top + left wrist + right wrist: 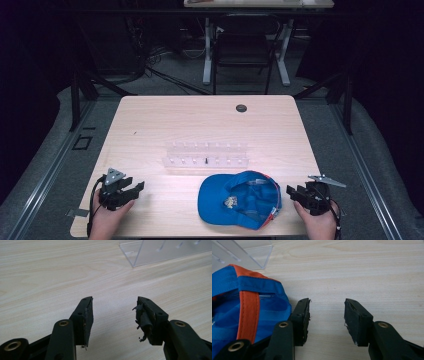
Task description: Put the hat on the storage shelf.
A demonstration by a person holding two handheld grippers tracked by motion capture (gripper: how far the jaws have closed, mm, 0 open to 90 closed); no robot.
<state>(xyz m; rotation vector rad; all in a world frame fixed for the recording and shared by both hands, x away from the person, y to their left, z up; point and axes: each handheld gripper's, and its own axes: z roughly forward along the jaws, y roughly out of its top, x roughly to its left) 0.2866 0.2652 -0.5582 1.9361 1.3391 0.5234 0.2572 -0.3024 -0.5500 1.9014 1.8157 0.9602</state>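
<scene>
From the high view, a blue cap (240,200) lies upside down near the front edge of the table (200,120), a little right of the middle, its orange-trimmed opening facing up. Just behind it stands a clear rack (206,155) with a row of small pegs. The left gripper (131,190) rests at the front left corner, held by a hand (107,220), well apart from the cap. The right gripper (295,194) sits at the front right, held by the other hand (320,225), its jaws pointing at the cap's right side and just beside it. A dark round hole (241,108) marks the table's far side.

In the left gripper view, the left gripper (113,312) has its jaws spread apart with bare wood between them; nothing is gripped. The worn pad (142,320) on one jaw is frayed. A corner of the rack (165,251) shows ahead, apart from the jaws.

In the right gripper view, the right gripper (327,315) is likewise released, with bare table between its jaws. The cap (244,312) lies right against the outer side of one jaw, its orange strap (249,315) running along the inside. The rack (244,252) shows beyond the cap.
</scene>
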